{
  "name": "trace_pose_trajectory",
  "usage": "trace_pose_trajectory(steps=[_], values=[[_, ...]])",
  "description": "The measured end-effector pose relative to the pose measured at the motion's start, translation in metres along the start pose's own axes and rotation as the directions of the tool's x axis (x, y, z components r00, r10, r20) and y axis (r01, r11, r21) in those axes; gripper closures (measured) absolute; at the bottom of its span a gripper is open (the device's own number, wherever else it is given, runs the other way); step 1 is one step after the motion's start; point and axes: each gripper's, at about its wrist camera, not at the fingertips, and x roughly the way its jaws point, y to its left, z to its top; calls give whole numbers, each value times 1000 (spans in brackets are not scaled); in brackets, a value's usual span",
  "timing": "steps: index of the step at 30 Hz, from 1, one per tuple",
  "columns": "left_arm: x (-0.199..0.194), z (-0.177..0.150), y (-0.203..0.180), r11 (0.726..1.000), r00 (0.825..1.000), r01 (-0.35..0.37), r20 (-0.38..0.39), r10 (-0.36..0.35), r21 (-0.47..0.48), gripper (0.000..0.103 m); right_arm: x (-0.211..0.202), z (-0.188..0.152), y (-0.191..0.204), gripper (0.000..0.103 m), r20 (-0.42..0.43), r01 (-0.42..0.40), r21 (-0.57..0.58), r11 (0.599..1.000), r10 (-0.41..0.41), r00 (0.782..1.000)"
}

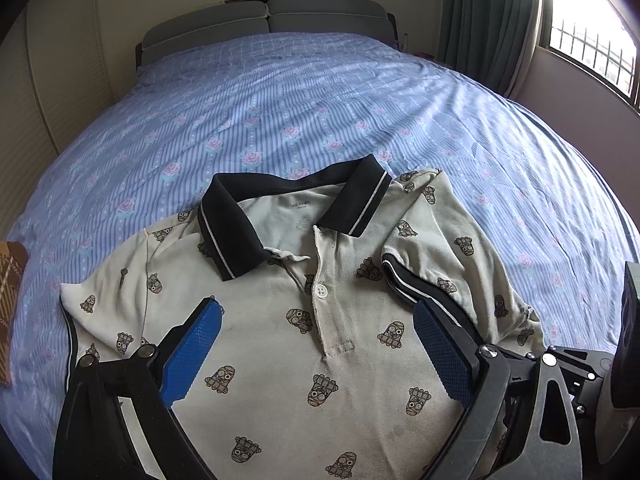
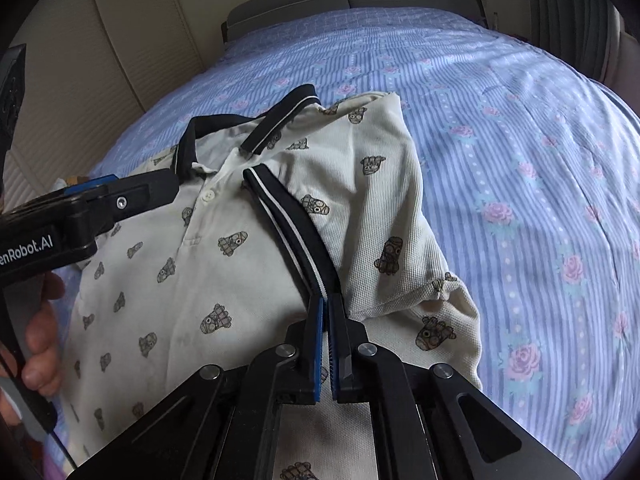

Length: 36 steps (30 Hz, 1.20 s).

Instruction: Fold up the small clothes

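A bed [image 1: 360,100] fills most of both views, its sheet a thin blue-and-white striped cotton printed with pink roses and lightly rippled, running up to a grey padded headboard [image 1: 264,20] at the top centre. Green pleated curtains [image 1: 488,16] hang in the upper right of the left wrist view beside a barred window [image 1: 592,52]. The polo shirt [image 1: 280,360] lies face up on the sheet in the lower half of that view, a cream pique knit scattered with small brown cartoon figures, with a stiff navy collar [image 1: 232,224] edged by a white line and a white button [image 1: 321,290] on the placket. Its sleeve [image 2: 380,208] on the right side of the frame is folded inward over the chest, the navy, white-striped cuff [image 2: 296,240] running diagonally. The right gripper [image 2: 325,308] is clamped on the end of that cuff, its blue ribbed pads pressed together around the band. The left gripper [image 1: 316,320] hovers over the chest with its jaws spread wide, its blue textured pads [image 1: 192,356] gripping nothing. A brown argyle cloth [image 1: 10,312] shows at the left edge.
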Motion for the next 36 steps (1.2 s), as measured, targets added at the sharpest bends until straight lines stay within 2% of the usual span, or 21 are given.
trace_pose_trajectory(steps=[5, 9, 13, 16, 18, 22, 25, 29, 33, 34, 36], values=[[1, 0, -5, 1000, 1000, 9, 0, -9, 11, 5, -14, 2, -7, 99, 35, -49, 50, 998, 47, 998], [5, 0, -7, 1000, 1000, 23, 1, -23, 4, 5, -32, 8, -9, 94, 100, -42, 55, 998, 36, 994], [23, 7, -12, 999, 999, 48, 1, -48, -8, 5, -29, 10, -21, 91, 89, -36, 94, 995, 28, 996], [43, 13, -17, 999, 999, 33, -12, -33, 3, 7, -32, 10, -23, 89, 104, -19, 103, 995, 8, 995], [57, 16, -18, 1000, 999, 20, -32, -20, 11, 12, -31, 10, -25, 77, 111, -4, 99, 995, -7, 994], [80, 15, -15, 1000, 997, -16, -77, 17, 12, 14, -22, 9, -32, 76, 83, 18, 110, 994, -28, 996], [86, 12, -11, 1000, 997, -15, -75, 15, 2, 12, -12, 6, -39, 76, 59, 15, 137, 990, -23, 998], [80, 11, -11, 1000, 998, -7, -56, 6, -7, 14, -15, 6, -41, 76, 64, 9, 146, 989, -18, 998], [50, 9, -6, 1000, 1000, 16, -8, -16, -4, 14, -33, 12, -33, 76, 95, 7, 144, 990, -21, 995], [41, 7, -3, 1000, 1000, 12, 1, -12, 3, 14, -38, 14, -29, 74, 106, 5, 138, 990, -19, 994], [23, 1, 10, 1000, 1000, 5, 8, -5, 2, 14, -48, 18, -19, 60, 134, -1, 122, 992, -15, 991]])
